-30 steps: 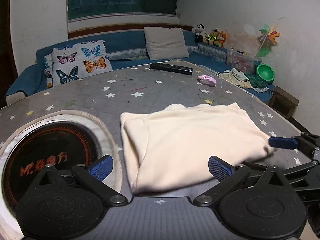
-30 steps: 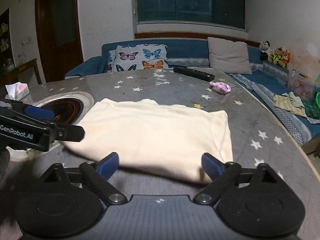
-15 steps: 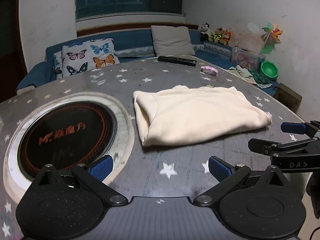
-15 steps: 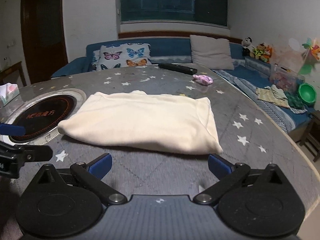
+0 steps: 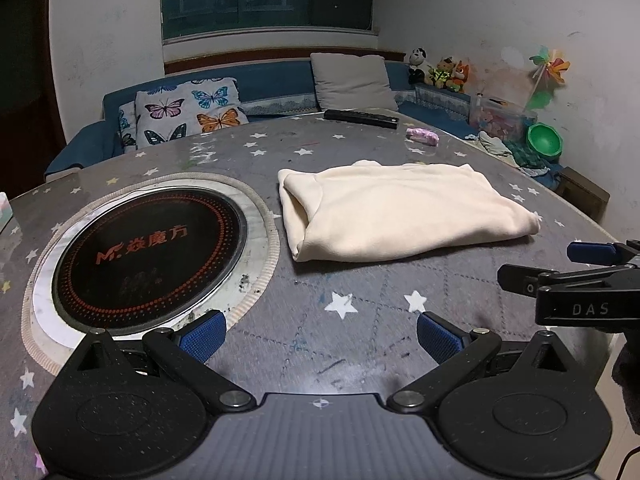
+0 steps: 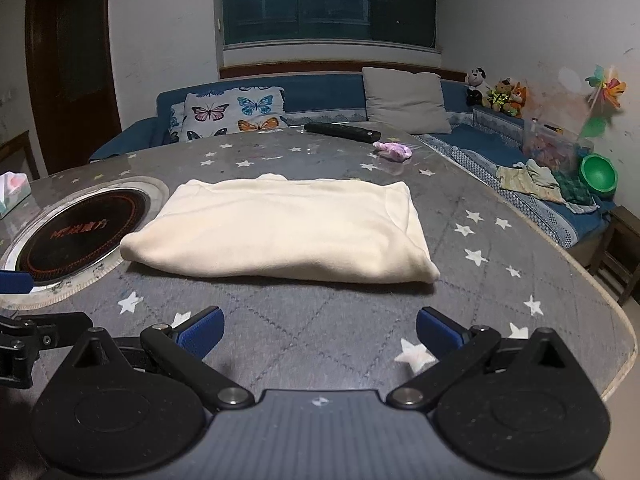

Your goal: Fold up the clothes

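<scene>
A cream garment (image 5: 400,210) lies folded into a flat rectangle on the grey star-patterned table (image 5: 340,320). It also shows in the right wrist view (image 6: 288,228). My left gripper (image 5: 320,334) is open and empty, above the table and short of the garment's near edge. My right gripper (image 6: 320,332) is open and empty, also back from the garment. The right gripper shows at the right edge of the left wrist view (image 5: 576,276), and the left gripper at the left edge of the right wrist view (image 6: 32,320).
A round black cooktop (image 5: 148,252) is set into the table left of the garment. A black remote (image 5: 360,118) and a pink wad (image 5: 422,136) lie at the far side. A tissue box (image 6: 14,190) sits far left. A blue sofa (image 6: 328,96) stands behind.
Both grippers have let go of the garment and pulled back from it toward the table's near edge. The folded garment stays flat on the table.
</scene>
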Demonstrator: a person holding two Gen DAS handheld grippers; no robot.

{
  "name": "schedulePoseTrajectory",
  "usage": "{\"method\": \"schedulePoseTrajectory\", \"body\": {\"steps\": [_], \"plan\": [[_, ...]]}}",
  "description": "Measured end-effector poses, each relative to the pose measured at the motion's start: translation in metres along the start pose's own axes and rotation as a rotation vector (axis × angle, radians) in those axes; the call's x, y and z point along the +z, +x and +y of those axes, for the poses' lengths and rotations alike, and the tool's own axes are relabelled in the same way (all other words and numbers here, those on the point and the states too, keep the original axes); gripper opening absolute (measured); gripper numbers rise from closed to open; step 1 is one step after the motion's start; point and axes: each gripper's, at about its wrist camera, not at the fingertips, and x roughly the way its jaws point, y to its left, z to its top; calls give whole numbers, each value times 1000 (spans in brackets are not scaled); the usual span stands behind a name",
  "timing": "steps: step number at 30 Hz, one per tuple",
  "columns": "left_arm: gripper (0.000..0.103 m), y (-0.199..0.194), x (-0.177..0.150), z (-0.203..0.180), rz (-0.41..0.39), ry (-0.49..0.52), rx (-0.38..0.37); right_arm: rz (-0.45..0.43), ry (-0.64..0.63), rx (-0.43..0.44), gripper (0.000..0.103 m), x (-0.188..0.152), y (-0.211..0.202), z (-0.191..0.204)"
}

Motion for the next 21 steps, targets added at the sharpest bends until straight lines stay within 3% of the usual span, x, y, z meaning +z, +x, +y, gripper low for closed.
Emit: {"method": "schedulePoseTrajectory", "body": {"steps": [21], "plan": [[103, -11, -17, -2, -3, -5, 7, -1, -15, 0, 103, -8, -9, 10]]}}
